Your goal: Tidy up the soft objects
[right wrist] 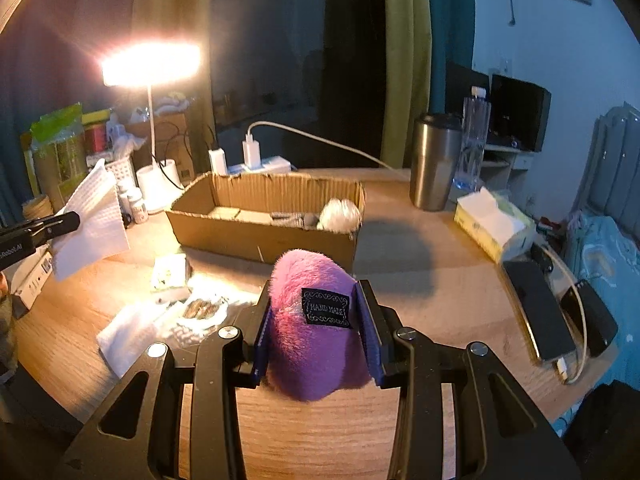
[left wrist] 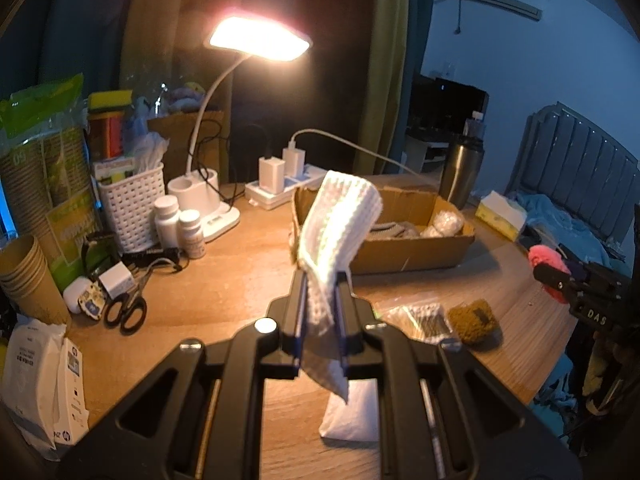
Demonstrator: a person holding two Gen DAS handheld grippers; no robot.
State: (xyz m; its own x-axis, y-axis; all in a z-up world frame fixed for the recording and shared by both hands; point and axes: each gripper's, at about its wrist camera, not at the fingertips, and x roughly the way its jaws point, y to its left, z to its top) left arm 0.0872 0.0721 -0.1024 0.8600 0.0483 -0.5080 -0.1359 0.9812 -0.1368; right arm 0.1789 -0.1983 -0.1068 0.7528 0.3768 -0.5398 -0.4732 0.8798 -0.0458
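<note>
My left gripper is shut on a white waffle-textured cloth, held above the wooden table in front of an open cardboard box; it also shows in the right wrist view. My right gripper is shut on a pink-purple plush item with a black "HAND MADE" label, a little in front of the box. The box holds a white fluffy ball and grey pieces. A brown fuzzy pad, a clear packet and a white cloth lie on the table.
A lit desk lamp, pill bottles, white basket, scissors and paper cups crowd the left. A steel tumbler, tissue box and phone sit at the right.
</note>
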